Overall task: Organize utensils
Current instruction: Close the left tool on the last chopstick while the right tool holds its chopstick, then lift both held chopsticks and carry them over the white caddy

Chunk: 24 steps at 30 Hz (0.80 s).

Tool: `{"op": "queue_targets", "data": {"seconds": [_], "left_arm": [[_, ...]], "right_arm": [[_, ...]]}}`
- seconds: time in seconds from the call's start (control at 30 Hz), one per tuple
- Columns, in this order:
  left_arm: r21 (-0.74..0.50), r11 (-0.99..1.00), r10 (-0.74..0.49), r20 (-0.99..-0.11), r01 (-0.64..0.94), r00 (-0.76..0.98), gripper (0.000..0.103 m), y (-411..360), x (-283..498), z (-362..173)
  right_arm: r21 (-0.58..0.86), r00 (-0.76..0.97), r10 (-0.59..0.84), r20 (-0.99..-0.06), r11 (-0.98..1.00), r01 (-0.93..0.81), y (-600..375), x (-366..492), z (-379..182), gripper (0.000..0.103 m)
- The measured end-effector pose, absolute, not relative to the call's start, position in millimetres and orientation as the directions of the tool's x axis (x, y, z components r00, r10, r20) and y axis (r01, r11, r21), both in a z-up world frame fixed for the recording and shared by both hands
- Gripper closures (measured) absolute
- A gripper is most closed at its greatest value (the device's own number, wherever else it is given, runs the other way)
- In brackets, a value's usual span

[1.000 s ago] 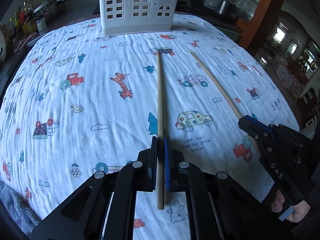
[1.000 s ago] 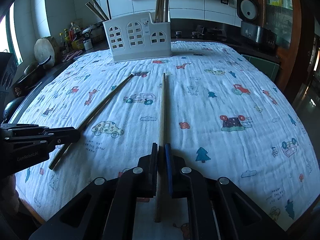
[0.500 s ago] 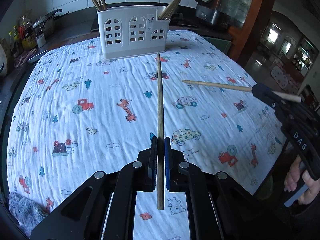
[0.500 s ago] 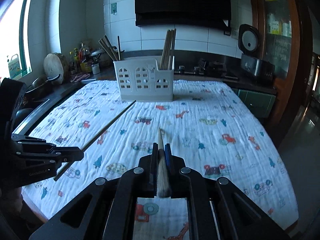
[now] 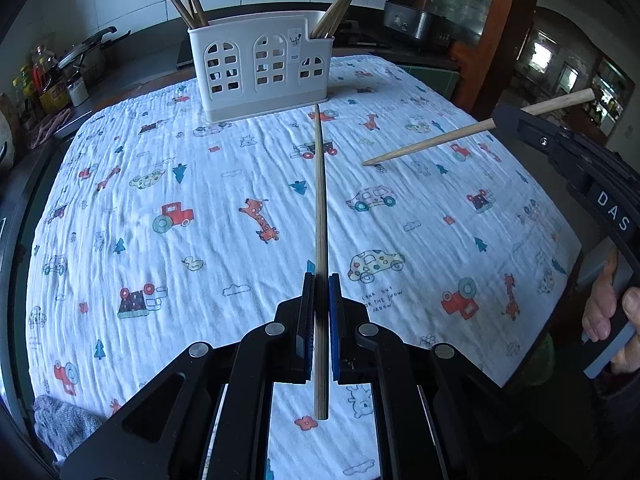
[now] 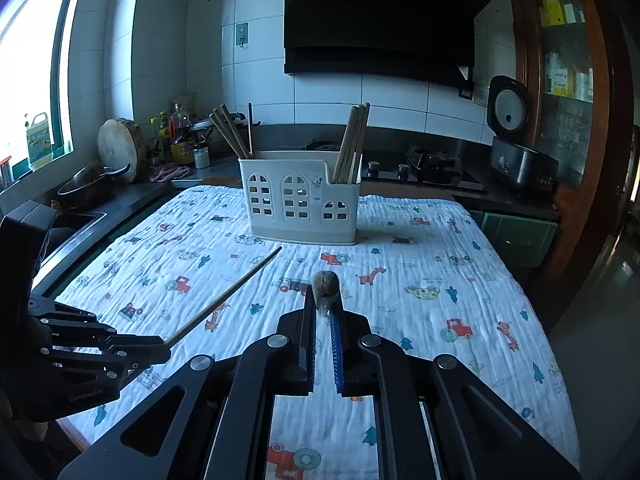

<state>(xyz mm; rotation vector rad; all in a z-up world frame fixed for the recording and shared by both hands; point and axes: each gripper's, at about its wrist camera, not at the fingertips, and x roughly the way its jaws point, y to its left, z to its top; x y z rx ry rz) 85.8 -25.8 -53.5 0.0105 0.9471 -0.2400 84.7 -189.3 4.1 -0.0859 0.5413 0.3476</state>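
Observation:
My left gripper (image 5: 321, 280) is shut on a long wooden chopstick (image 5: 319, 184) that points at the white utensil holder (image 5: 260, 68) and is held above the printed cloth (image 5: 180, 264). My right gripper (image 6: 324, 300) is shut on a second chopstick (image 6: 325, 284), seen end-on in its own view. In the left wrist view that chopstick (image 5: 432, 142) slants down to the left from the right gripper (image 5: 506, 118). In the right wrist view the left gripper (image 6: 160, 346) holds its chopstick (image 6: 224, 296) towards the holder (image 6: 300, 200). Several chopsticks (image 6: 352, 144) stand in the holder's end compartments.
Behind the table runs a dark counter with a stove (image 6: 432, 160), a rice cooker (image 6: 516, 152), bottles (image 6: 180, 132), a round board (image 6: 120, 148) and a pan (image 6: 88, 184). A grey rag (image 5: 64, 428) lies at the table's near left corner. A hand (image 5: 612, 320) grips the right handle.
Both grippers have lifted their chopsticks off the cloth. The right one rose more and tipped, so its chopstick now shows end-on; the holder now sits lower in both views.

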Motion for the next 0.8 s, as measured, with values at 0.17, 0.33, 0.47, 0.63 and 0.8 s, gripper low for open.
{"op": "queue_targets", "data": {"seconds": [0.17, 0.33, 0.47, 0.63, 0.8], "left_arm": [[-0.103, 0.973, -0.203, -0.811, 0.209, 0.549, 0.098, -23.9, 84.4, -56.0], [-0.081, 0.975, -0.184, -0.813, 0.206, 0.553, 0.098, -20.0, 85.2, -51.1], [-0.06, 0.968, -0.186, -0.82, 0.243, 0.541, 0.098, -25.2, 84.0, -46.8], [-0.053, 0.966, -0.184, -0.832, 0.254, 0.523, 0.098, -25.2, 86.9, -51.8], [-0.03, 0.969, -0.155, -0.845, 0.245, 0.512, 0.098, -21.6, 88.0, -58.3]], "right_arm": [[0.01, 0.797, 0.305, -0.521, 0.936, -0.352, -187.6, 86.5, 3.6, 0.096], [0.013, 0.794, 0.311, -0.523, 0.934, -0.358, -185.7, 90.5, 4.9, 0.096], [0.015, 0.789, 0.32, -0.524, 0.93, -0.367, -183.9, 92.6, 7.3, 0.096], [0.01, 0.789, 0.327, -0.521, 0.926, -0.377, -179.1, 94.5, 10.3, 0.096], [0.0, 0.789, 0.327, -0.52, 0.924, -0.383, -176.6, 95.8, 11.5, 0.096]]}}
